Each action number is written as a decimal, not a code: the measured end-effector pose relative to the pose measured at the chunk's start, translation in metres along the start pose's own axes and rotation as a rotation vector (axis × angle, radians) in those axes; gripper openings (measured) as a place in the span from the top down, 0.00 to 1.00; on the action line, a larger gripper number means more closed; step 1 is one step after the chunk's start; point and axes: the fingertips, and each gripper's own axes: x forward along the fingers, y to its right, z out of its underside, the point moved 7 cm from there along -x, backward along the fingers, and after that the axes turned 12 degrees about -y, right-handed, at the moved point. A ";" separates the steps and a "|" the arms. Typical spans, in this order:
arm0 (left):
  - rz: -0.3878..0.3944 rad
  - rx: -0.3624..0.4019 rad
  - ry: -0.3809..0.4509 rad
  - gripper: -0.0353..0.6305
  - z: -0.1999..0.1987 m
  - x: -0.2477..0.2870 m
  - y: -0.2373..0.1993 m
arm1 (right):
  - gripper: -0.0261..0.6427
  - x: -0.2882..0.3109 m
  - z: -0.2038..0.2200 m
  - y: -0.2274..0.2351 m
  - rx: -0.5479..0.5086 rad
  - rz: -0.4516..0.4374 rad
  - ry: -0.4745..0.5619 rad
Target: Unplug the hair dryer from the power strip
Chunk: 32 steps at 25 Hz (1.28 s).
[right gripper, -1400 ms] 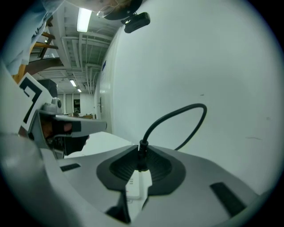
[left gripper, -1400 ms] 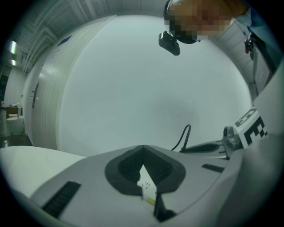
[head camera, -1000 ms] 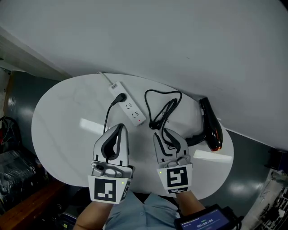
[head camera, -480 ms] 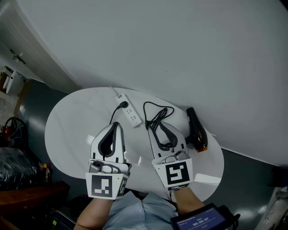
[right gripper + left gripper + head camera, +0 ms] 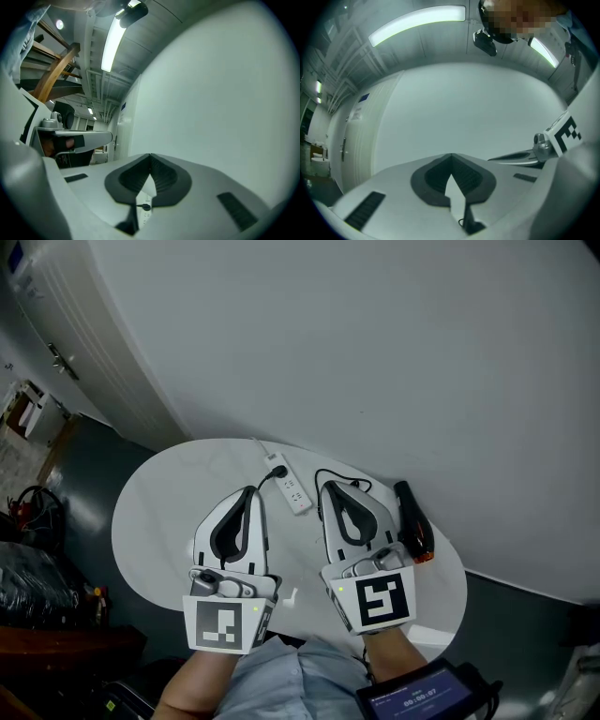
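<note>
A white power strip (image 5: 291, 487) lies at the far side of the white oval table (image 5: 159, 521), with the black plug (image 5: 277, 472) seated in its far end. The black hair dryer (image 5: 412, 527) rests at the right, its cord (image 5: 345, 476) mostly hidden behind my right gripper (image 5: 329, 486). Both grippers are held high above the table. The left gripper (image 5: 249, 490) is shut and empty. The right gripper has just closed, with nothing between its jaws. Through the gap in the right gripper view I see the power strip (image 5: 142, 214) and plug (image 5: 145, 206) below.
A plain white wall (image 5: 375, 343) rises behind the table. Dark clutter (image 5: 28, 568) stands on the floor at the left, and a door (image 5: 66, 362) is at the upper left. A device with a lit screen (image 5: 422, 699) hangs at the person's front.
Both grippers have risen well above the table, which looks smaller and farther below. The right gripper now covers most of the cord. The plug stays in the strip.
</note>
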 end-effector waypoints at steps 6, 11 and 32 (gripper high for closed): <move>0.009 -0.002 0.022 0.95 0.002 -0.010 -0.010 | 0.96 0.001 -0.010 -0.018 -0.029 0.005 0.048; 0.011 -0.046 0.038 0.95 -0.003 -0.015 -0.015 | 0.96 0.001 -0.026 -0.028 -0.025 0.021 0.145; 0.002 -0.105 0.026 0.95 0.003 -0.020 -0.029 | 0.96 0.006 -0.029 -0.041 -0.033 0.017 0.157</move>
